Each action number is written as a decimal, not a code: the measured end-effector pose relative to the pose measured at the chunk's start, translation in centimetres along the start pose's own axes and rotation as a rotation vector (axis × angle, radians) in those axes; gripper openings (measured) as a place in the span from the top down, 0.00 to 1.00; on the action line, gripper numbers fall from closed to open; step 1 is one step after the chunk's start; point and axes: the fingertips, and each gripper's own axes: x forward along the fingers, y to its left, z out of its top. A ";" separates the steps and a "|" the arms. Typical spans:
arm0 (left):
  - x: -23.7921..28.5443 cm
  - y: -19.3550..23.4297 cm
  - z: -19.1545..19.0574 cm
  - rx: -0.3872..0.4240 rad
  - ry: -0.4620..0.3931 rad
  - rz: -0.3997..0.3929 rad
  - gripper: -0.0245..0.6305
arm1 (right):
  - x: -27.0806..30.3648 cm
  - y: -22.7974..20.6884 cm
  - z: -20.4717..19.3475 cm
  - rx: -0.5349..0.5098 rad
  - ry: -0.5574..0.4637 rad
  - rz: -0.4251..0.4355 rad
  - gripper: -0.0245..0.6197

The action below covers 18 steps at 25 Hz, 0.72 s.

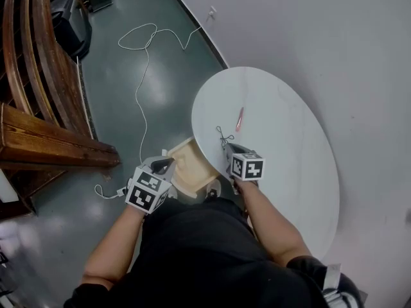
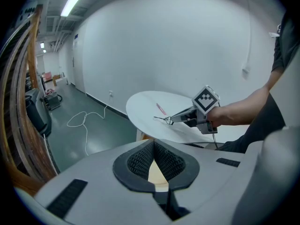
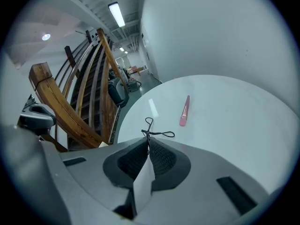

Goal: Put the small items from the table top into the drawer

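A round white table (image 1: 282,114) carries a slim pink clip (image 1: 239,118), also seen in the right gripper view (image 3: 184,111). At the table's near left edge my right gripper (image 1: 226,145) is shut on a thin black wire loop (image 3: 157,132), whose bows stick out past the fingertips onto the tabletop. The left gripper view shows the same pinch from the side, with the loop (image 2: 161,119) at the jaw tips. Below the table edge a light wooden drawer (image 1: 186,169) stands pulled out. My left gripper (image 1: 168,162) hovers at its left rim, jaws shut with nothing between them.
Dark curved wooden racks (image 1: 38,76) fill the left side. A white cable (image 1: 144,63) snakes across the green-grey floor beyond the drawer. A pale wall (image 1: 321,31) runs close behind the table. The person's dark-clothed body is at the bottom of the head view.
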 end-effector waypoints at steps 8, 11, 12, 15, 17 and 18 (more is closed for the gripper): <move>-0.2 -0.2 0.2 0.050 0.006 -0.045 0.94 | -2.5 2.0 0.4 -0.004 -0.058 0.001 0.94; -0.4 -0.1 -0.1 0.054 0.005 -0.056 0.94 | -3.4 3.5 0.4 -0.006 -0.076 0.019 0.94; -0.4 0.0 -0.2 0.054 0.006 -0.059 0.94 | -3.6 4.1 0.3 -0.008 -0.080 0.025 0.94; -0.5 0.0 -0.8 0.054 0.012 -0.069 0.94 | -4.1 5.6 -0.2 -0.012 -0.084 0.044 0.94; -0.6 0.0 -1.3 0.053 0.019 -0.075 0.94 | -4.2 6.6 -0.6 -0.016 -0.083 0.057 0.94; -0.6 0.1 -1.6 0.052 0.024 -0.078 0.94 | -4.1 7.1 -0.8 -0.019 -0.081 0.066 0.94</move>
